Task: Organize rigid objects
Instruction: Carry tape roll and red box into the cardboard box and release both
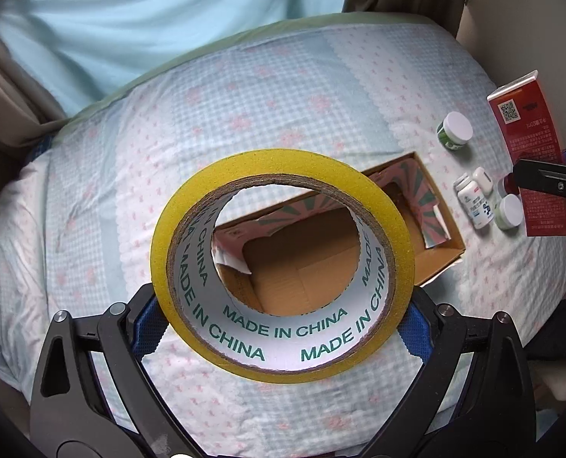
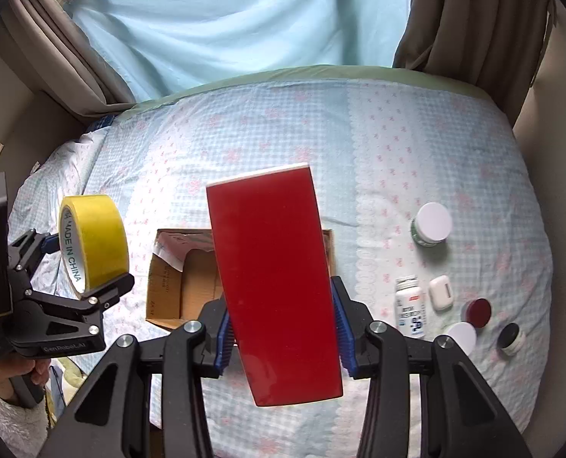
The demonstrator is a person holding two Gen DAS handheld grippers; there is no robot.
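Bed (image 2: 283, 122): cardboard box (image 2: 168, 290) lies near the middle, open side up, nothing visible in it. Toward the bed's right edge, a cluster well apart from the box: one jar (image 2: 431, 225) farthest back; nearer, a bottle (image 2: 410, 305) with a small case (image 2: 440, 292) just beside it on the right; three lidded jars (image 2: 477, 311) nearest the front right. Tape roll (image 2: 92, 244) held above the bed, left of the box; tall carton (image 2: 279, 282) held above the box's right part.

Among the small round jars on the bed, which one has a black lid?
The jar at the far right, beside the dark red-lidded jar; the other lids are white.
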